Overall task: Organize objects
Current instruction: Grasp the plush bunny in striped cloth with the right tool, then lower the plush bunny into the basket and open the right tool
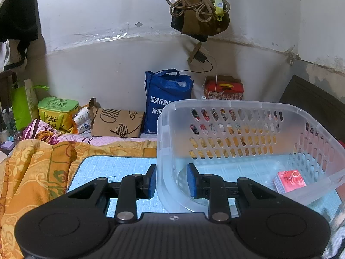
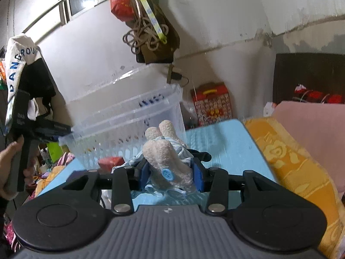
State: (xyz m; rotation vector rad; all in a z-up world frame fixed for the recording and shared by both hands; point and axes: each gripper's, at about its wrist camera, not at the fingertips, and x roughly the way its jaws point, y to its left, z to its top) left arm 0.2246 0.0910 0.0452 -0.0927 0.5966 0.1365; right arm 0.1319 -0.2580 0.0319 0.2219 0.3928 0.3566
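behind the light blue table is a stained white wall, with bedding and bags around. on this table stands a clear basket with slotted walls, and a red pack lies in its corner.

the right gripper has its pads closed on a plush toy, which seems lifted a little above the table, just beside the basket. the left gripper is narrow, with the basket's near wall between its pads; it looks like it steadies the basket, but if the pads really press i cannot tell.

risk, in my view: the toy is soft and long, so it may sag or slip from the pads, or catch on the rim and push the light basket.

the toy is beige and fuzzy, with 2 ear-like parts, 1 blue button and pale blue cloth.
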